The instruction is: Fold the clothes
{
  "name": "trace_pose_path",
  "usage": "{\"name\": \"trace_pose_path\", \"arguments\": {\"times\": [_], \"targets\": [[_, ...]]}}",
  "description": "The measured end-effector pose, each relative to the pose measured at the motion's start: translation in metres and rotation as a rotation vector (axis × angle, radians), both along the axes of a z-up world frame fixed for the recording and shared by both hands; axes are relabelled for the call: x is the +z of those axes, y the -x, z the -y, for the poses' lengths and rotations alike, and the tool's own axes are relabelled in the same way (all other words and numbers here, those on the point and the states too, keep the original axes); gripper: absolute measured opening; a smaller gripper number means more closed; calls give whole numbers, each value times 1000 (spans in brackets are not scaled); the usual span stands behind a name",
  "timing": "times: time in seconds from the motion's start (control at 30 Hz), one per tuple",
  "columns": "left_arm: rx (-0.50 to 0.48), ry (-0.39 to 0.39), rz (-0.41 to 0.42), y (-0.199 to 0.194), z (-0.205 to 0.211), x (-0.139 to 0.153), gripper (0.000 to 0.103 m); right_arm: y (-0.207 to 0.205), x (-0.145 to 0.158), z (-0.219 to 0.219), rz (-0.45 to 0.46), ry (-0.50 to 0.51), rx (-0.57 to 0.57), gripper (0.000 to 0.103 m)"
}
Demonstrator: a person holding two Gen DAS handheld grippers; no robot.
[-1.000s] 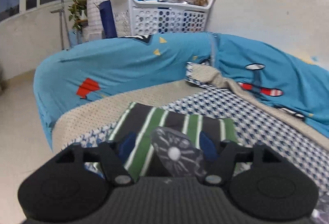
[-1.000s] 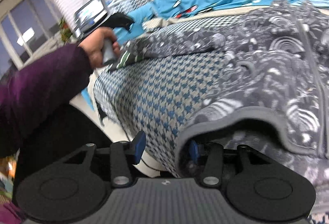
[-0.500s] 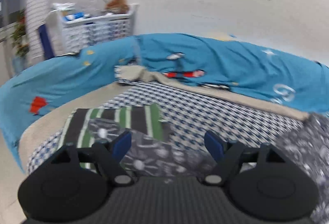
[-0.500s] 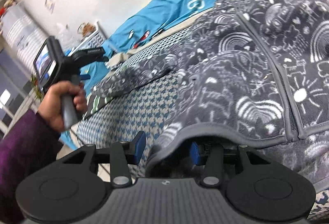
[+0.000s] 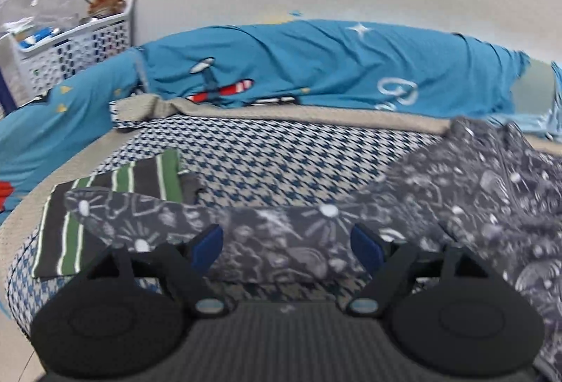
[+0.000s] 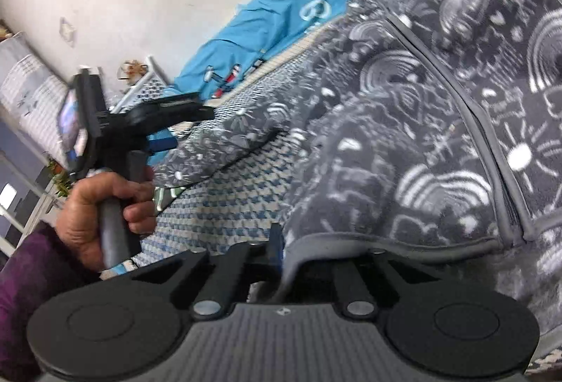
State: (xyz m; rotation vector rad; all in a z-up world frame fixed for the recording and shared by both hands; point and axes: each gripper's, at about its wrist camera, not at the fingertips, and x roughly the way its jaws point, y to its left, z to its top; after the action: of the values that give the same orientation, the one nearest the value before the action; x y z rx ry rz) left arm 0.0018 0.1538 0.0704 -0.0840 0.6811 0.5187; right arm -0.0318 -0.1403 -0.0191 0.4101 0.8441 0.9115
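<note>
My right gripper [image 6: 281, 252] has just been closing, and its jaws now pinch the grey hem of the patterned fleece jacket [image 6: 439, 122]; the far finger is buried under the fabric, so I see only the near blue pad [image 6: 275, 247]. My left gripper [image 5: 288, 243] has just been opening a little and stands wide, its blue pads [image 5: 207, 243] on either side of the jacket's sleeve [image 5: 196, 220] without pressing it. The sleeve stretches left across the houndstooth blanket [image 5: 281, 164] and its cuff overlaps the folded striped garment [image 5: 116, 192]. My left hand [image 6: 102, 210] grips the handle, purple sleeve cut off at the edge. A second ago the left gripper faced the white basket [image 5: 77, 45]; now it faces the blue sheet [image 5: 351, 66].
</note>
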Motion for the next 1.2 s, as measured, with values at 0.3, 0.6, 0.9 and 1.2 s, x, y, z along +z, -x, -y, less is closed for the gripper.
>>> {"name": "trace_pose_path", "arguments": {"times": [0.3,0.6,0.9,1.2], "targets": [[-30,7,-12,-5,7,-3,87,47,18,-18,239,31,273,6],[-121,24,-13,-12,27,-5,91,65,5,-33,223,113,341,25],[-239,6,-38,-19,68,-15,93,75,17,-29,281,138,425,43],[-330,8,-57,-19,103,-27,95,90,18,-27,328,198,535,55]]}}
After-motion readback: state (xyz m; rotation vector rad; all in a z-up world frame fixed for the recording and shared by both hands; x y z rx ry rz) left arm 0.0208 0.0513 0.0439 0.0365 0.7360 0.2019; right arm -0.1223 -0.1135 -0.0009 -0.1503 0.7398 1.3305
